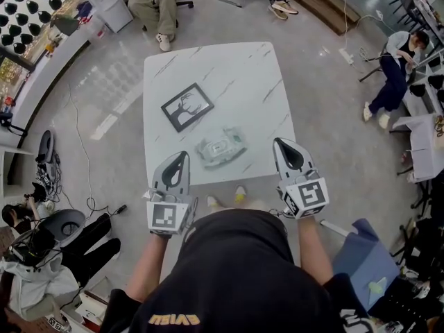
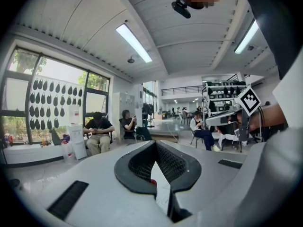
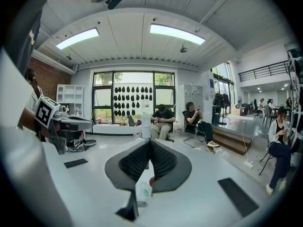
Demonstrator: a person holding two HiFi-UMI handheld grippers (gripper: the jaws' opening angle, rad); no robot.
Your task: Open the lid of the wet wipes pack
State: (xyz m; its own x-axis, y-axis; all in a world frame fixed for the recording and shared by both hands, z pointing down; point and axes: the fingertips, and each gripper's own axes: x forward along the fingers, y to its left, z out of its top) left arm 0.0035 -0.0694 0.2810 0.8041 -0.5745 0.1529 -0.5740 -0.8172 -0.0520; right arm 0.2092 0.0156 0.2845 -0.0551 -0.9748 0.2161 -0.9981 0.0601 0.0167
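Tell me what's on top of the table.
On the table: a wet wipes pack near the front edge and a framed picture beyond it. The left gripper and right gripper cover its front corners.

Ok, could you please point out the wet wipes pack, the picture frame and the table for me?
wet wipes pack (image 1: 220, 148), head view, centre of its top.
picture frame (image 1: 187, 107), head view, middle of the dark picture.
table (image 1: 243, 75), head view, bare top beyond the pack.

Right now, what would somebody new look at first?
The white marble table fills the middle, with a wet wipes pack near its close edge and a black-framed picture further back on the left. The left gripper and right gripper, both shut, hover either side of the pack.
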